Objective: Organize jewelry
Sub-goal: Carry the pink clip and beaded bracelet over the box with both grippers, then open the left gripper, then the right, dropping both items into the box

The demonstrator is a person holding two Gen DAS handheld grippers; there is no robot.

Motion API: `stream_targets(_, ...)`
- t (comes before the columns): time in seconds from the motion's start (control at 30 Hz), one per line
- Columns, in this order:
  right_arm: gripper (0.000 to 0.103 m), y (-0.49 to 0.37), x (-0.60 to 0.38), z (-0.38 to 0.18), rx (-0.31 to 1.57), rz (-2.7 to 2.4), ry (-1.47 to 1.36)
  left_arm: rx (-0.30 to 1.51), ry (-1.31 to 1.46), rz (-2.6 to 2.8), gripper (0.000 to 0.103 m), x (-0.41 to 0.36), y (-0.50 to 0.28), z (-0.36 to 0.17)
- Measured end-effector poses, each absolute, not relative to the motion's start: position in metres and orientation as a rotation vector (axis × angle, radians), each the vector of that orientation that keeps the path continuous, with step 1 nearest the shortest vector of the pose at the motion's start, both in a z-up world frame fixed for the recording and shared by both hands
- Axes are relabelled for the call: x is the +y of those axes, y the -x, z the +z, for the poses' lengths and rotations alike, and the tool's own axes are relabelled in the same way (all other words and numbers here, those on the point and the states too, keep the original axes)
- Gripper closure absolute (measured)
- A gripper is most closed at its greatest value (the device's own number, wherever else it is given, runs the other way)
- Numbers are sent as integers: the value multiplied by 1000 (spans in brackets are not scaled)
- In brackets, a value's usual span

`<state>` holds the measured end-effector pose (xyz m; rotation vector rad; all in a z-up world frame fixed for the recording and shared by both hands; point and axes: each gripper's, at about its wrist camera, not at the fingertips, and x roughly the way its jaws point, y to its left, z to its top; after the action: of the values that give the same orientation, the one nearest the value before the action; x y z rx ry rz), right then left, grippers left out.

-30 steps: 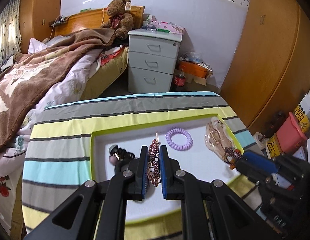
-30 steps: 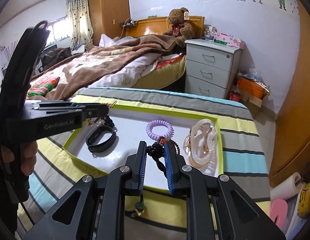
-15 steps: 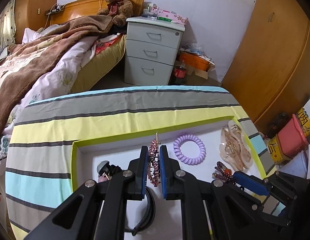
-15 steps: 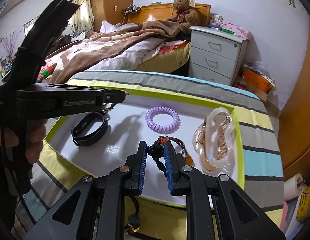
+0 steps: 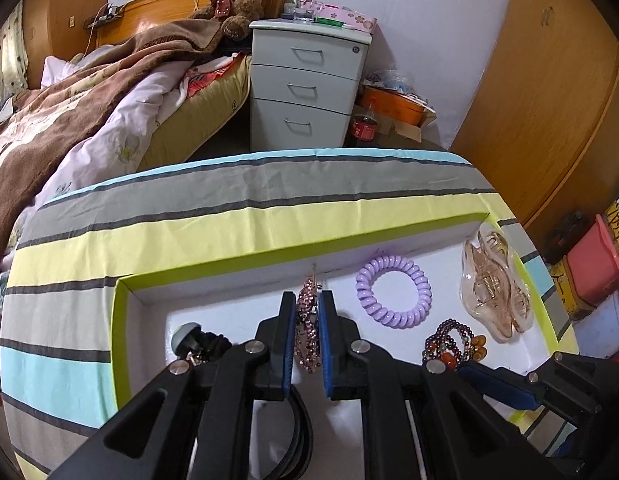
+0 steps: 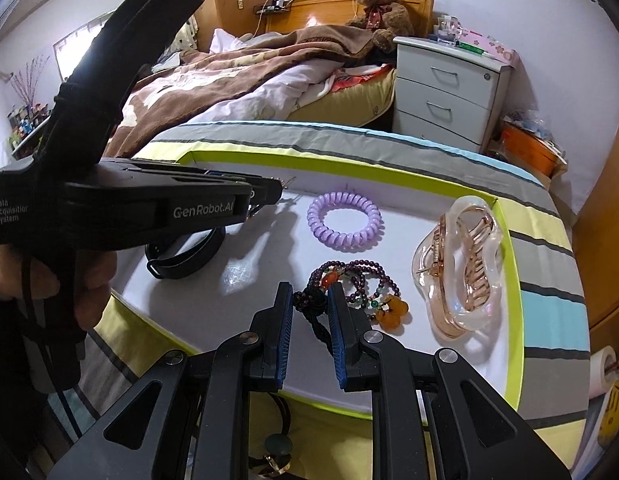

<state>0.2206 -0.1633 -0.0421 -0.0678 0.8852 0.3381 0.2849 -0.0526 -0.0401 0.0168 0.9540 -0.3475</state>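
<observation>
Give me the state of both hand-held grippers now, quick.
Left hand-held gripper: closed on a rhinestone hair clip.
Right hand-held gripper: closed on the bead bracelet's dark cord.

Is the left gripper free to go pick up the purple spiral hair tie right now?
Probably not yet. The left gripper is shut on the rhinestone hair clip. The purple hair tie lies uncovered just to its right in the tray.

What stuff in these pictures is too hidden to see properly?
- Black band: right wrist view, mostly covered by the left hand-held gripper; left wrist view, behind that gripper's fingers.
- Sparkly hair clip: left wrist view, pinched between the pads, so its shape is unclear.
- Bead bracelet cord: right wrist view, its end runs behind the right hand-held gripper.
</observation>
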Motion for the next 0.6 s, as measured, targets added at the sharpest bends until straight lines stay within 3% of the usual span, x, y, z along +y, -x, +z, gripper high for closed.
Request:
stream_targets(0.43, 84, -223, -161, -44, 901, 354, 64, 959, 3, -342, 90, -51, -288, -41)
stream_targets(0.6, 84, -223, -162, -44, 904, 355, 49, 974, 0, -333, 84, -51, -288, -44)
